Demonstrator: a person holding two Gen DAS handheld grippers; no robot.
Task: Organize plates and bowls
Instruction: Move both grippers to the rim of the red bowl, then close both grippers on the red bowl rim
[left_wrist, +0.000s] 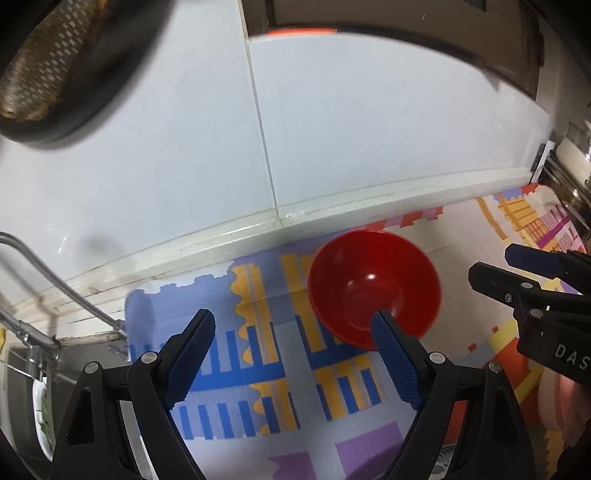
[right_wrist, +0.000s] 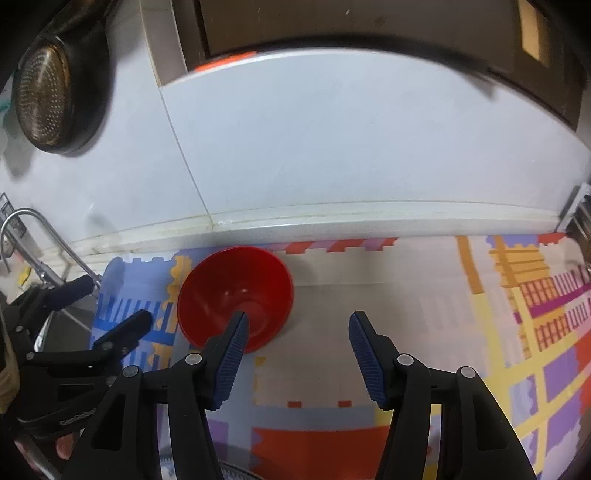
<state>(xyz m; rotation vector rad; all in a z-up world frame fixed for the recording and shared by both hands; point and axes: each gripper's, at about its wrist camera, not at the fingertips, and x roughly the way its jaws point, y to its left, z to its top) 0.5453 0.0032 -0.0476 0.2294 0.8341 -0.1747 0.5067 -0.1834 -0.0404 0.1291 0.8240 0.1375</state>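
A red bowl stands upright on the patterned mat near the wall; it also shows in the right wrist view. My left gripper is open and empty, its right fingertip in front of the bowl's near rim. My right gripper is open and empty, its left fingertip in front of the bowl. The right gripper shows at the right edge of the left wrist view. The left gripper shows at the left of the right wrist view.
A white tiled wall with a ledge runs behind the mat. A black strainer hangs at upper left. A sink with a metal tap lies to the left, a white dish in it. Steel pots stand at far right.
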